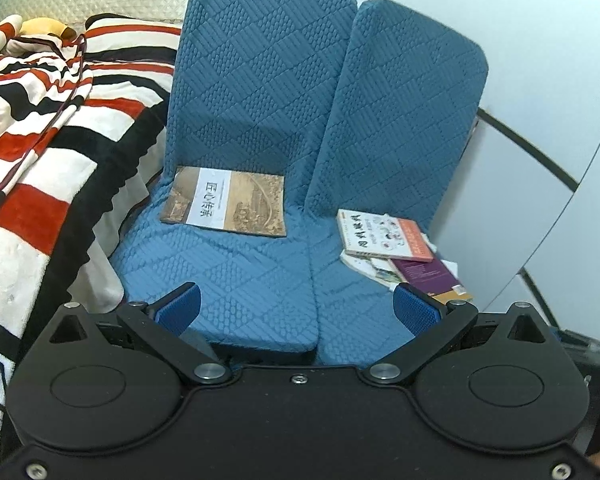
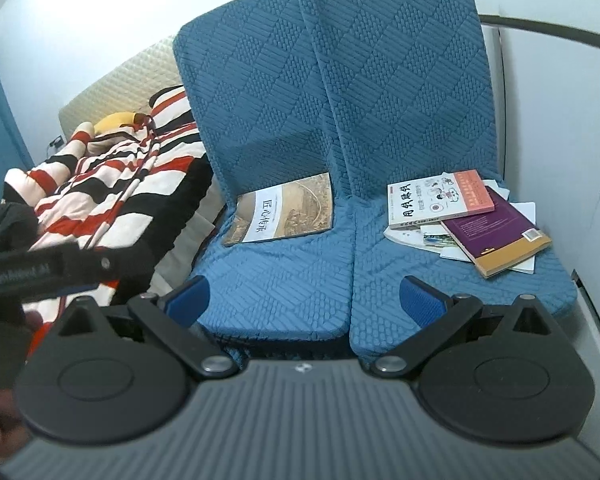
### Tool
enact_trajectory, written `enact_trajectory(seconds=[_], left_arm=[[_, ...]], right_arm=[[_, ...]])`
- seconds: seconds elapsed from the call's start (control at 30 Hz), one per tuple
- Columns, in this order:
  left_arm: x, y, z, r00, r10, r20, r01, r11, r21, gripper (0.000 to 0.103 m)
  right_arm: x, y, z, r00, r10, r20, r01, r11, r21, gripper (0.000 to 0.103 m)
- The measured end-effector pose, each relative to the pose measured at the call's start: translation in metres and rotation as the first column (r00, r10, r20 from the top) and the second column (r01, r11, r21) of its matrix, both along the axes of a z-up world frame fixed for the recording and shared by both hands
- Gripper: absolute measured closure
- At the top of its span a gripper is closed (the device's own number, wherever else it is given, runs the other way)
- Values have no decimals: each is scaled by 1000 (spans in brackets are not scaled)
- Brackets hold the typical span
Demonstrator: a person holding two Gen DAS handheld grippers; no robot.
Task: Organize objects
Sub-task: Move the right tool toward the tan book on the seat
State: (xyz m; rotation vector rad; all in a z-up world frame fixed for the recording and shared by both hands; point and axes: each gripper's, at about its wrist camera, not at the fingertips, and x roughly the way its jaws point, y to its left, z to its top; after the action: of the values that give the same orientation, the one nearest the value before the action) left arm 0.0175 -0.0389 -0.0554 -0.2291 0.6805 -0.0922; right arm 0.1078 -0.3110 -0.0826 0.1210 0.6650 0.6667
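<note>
A brown book with a white title band lies flat at the back of the left blue seat cushion. On the right cushion sits a loose pile: a white-and-orange book on top, a purple book and white papers under them. My left gripper hovers open above the front edge of the cushions, nothing between its blue pads. My right gripper is likewise open and holds nothing, well short of the books.
A red, black and white striped blanket covers a bed to the left, with a yellow plush toy near the headboard. White cabinet panels stand right of the chairs. The left gripper's body shows at the right wrist view's left edge.
</note>
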Motion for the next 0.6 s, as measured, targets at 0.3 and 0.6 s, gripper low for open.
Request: enact_trajectory(seconds=[0.3,0.6], left_arm=[[16,19,-20,1000,20,-7,-20,999,-29,0],[25,25,-32,999,49,-5,-49,999,-5,0]], right_arm=[[14,18,-18,1000,27,1,-27,999,-28,0],[18,28,-29,1000,28,3,-28,1000,-7,0]])
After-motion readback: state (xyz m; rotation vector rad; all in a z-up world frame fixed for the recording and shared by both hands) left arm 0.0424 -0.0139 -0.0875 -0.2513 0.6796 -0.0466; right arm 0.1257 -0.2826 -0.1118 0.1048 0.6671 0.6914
